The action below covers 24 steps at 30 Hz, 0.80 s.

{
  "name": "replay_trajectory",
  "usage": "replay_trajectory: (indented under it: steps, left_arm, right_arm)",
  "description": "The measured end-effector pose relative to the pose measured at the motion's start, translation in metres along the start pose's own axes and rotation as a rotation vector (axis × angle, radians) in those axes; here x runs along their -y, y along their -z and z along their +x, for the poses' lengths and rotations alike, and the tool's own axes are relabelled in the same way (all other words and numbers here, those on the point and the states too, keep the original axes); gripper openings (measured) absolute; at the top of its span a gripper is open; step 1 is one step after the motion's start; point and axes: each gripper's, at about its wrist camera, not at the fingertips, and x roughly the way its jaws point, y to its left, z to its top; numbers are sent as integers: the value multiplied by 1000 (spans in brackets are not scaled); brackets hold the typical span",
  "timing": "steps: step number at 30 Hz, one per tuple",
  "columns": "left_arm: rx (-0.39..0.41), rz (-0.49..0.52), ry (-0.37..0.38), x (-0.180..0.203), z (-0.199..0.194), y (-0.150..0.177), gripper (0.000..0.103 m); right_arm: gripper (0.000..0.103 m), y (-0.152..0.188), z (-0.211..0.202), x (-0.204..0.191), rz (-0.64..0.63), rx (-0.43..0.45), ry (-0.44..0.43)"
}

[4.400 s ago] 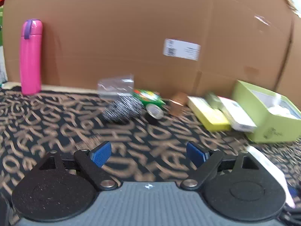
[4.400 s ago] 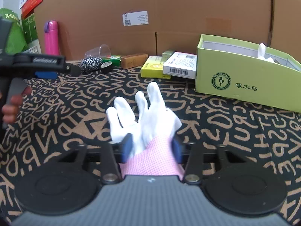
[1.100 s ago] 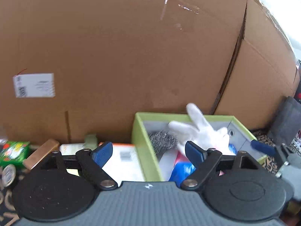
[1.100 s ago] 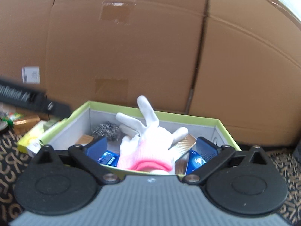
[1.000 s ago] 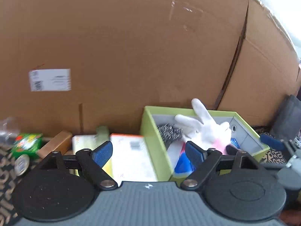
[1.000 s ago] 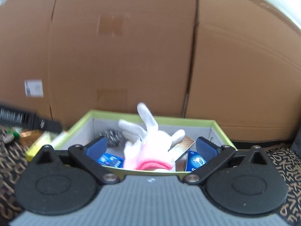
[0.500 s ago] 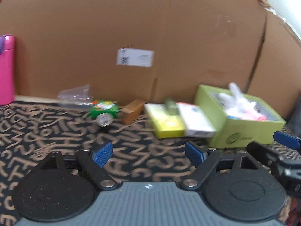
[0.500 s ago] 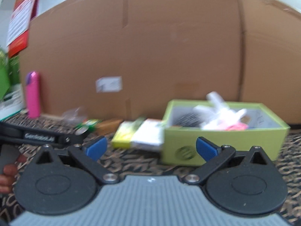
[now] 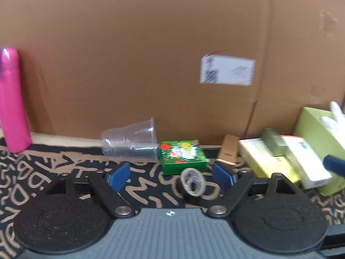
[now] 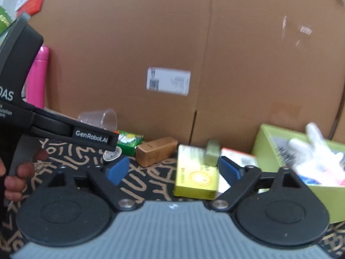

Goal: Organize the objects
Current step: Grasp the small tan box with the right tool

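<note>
With both jaws spread and empty, my left gripper [image 9: 172, 173] faces the small tape roll [image 9: 192, 183] at its 12 o'clock on the cloth; it looks light and rigid, so I'd pinch across its rim.

Brown cardboard wall [image 9: 133, 60] with a white label [image 9: 226, 70] backs a black, tan-lettered tablecloth [image 9: 43, 168]

Clear glossy plastic cup [image 9: 130, 140] (lying sideways), matt brown cardboard wall [image 9: 133, 43], white cloth glove [image 10: 313, 151]
</note>
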Motion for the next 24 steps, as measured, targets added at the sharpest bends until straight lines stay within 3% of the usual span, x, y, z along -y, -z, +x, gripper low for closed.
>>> replay_trajectory:
  steps: [2, 5, 9, 11, 13, 17, 20, 22, 24]
  left_arm:
    - [-14, -19, -52, -14, 5, -4, 84]
    - [72, -67, -103, -38, -8, -4, 84]
    - [69, -116, -47, -57, -6, -2, 84]
    - [33, -146, -15, -59, 3, 2, 84]
    - [-14, -170, 24, -57, 12, 5, 83]
    - [-43, -145, 77, -35, 20, 9, 79]
    - [-51, -87, 96, -15, 26, 11, 69]
    - [-61, -57, 81, -7, 30, 13, 62]
    - [-60, -48, 52, -1, 31, 11, 62]
  right_arm:
    - [83, -3, 19, -3, 9, -22, -12]
    - [77, -14, 48, -7, 84, -38, -59]
    - [72, -23, 86, -16, 123, -65, -68]
    - [33, -20, 98, -16, 123, -121, -83]
    - [24, -13, 91, -8, 141, -132, -102]
    - [23, -11, 68, 3, 71, -148, -114]
    - [23, -19, 60, 7, -3, -150, -74]
    - [24, -21, 61, 11, -33, -162, -77]
    - [24, -21, 60, 11, -49, -178, -106]
